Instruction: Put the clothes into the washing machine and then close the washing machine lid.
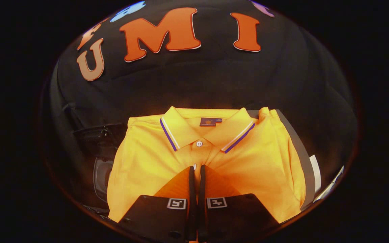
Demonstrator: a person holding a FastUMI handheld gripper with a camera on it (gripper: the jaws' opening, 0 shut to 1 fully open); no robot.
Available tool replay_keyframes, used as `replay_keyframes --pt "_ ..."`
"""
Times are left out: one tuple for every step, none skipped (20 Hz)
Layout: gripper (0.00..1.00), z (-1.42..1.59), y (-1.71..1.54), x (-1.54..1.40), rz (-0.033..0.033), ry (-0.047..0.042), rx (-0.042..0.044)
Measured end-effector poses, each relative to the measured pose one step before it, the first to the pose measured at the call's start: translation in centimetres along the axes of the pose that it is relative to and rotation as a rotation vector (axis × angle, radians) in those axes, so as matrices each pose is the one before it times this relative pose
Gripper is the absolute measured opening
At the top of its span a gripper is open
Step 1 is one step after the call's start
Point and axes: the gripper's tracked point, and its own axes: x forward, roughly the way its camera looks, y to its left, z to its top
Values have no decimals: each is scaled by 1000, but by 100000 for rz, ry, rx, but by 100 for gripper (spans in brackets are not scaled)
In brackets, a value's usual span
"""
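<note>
Taking the shirt [154, 158] as landmark: to its left sits a dark, glossy thing [101, 140], partly tucked under the shirt's left edge, perhaps the washer's lid or opening, though I cannot tell. The shirt itself lies folded flat, collar [206, 133] away from the tool [197, 170], its placket running straight along the tool's line. The tool's two fingers stand almost closed, a thin gap between them, tips over the placket just below the collar button [199, 144]; whether cloth is pinched between them I cannot tell. To the shirt's right, a grey board [297, 148] shows from under it. The coming move likely carries the shirt leftward.
</note>
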Motion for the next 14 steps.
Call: replay_keyframes --pt "9 67 -38 -97 1646 -1607 2239" --pt "9 118 10 -119 1393 -1476 2642" --pt "9 194 -29 -275 1047 -1333 744" --pt "9 456 82 -284 597 -2087 606" --pt "9 377 205 -444 587 -1930 1301" --pt "9 296 324 -528 1429 -102 1091" --pt "9 730 378 -699 1725 -1959 2593" --pt "9 603 601 -498 1877 -1149 1760" --pt "9 364 400 -671 1385 -649 911" --pt "9 686 519 -593 1246 -1602 793" --pt "9 467 907 -508 1893 -1063 504" --pt "9 427 1178 -421 2232 -1047 632" --pt "9 552 1365 -633 2185 -1393 601" --pt "9 664 1655 -628 2500 -1376 961"
